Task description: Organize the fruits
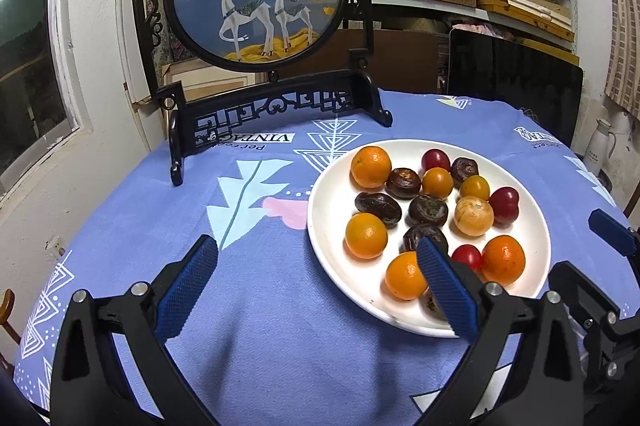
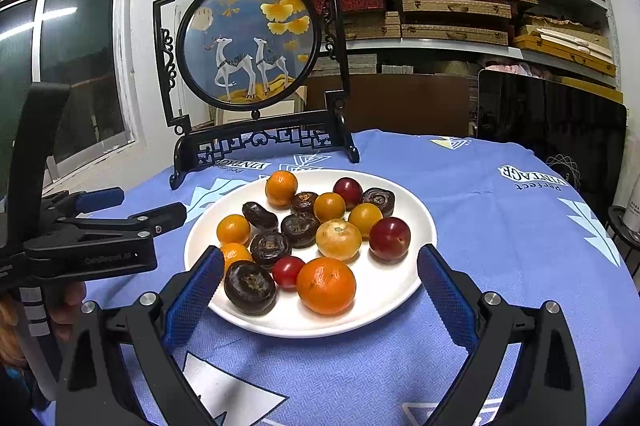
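Observation:
A white plate [image 2: 400, 290] on the blue tablecloth holds several fruits: orange tangerines [image 2: 326, 285], dark brown fruits [image 2: 250, 288], red plums [image 2: 389, 239] and a pale yellow fruit [image 2: 338, 239]. My right gripper [image 2: 320, 300] is open and empty, its fingers either side of the plate's near edge. My left gripper [image 1: 318, 290] is open and empty over the cloth left of the plate [image 1: 328, 226]; its right finger [image 1: 448, 290] overlaps the plate's near rim. In the right wrist view the left gripper [image 2: 120, 210] shows at the far left.
A black-framed round deer screen [image 2: 256, 66] stands on the table behind the plate. A dark monitor [image 2: 552, 130] stands at the back right. Shelves of boxes [image 2: 460, 6] line the wall. A window [image 2: 68, 66] is at left.

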Demonstrator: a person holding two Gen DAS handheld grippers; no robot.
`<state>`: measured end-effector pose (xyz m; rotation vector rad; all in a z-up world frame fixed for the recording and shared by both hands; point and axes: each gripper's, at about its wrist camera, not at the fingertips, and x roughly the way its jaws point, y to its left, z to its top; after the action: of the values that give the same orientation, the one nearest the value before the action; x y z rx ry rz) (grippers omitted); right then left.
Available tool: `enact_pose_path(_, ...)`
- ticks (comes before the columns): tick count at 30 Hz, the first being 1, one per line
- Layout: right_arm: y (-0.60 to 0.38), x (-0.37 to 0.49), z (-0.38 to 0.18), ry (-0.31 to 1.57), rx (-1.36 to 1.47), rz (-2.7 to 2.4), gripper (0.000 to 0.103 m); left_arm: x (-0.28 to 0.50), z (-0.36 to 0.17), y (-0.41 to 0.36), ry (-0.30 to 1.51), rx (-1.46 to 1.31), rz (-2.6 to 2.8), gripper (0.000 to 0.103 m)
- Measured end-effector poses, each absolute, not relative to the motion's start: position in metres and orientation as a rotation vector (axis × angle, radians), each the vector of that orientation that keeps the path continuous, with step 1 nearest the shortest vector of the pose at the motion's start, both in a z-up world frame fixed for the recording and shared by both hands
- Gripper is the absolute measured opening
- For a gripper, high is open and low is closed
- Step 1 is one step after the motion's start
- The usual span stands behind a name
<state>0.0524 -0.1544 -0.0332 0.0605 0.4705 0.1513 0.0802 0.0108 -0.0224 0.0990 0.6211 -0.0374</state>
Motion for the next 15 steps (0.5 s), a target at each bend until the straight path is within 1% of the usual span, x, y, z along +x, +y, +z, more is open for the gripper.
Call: enact_pose_path(15, -0.153, 0.0522, -0.0348, 0.472, 0.052, 0.158, 0.098, 0.081, -0.021, 0.0128, 0.619, 0.094, -0.033, 0.098)
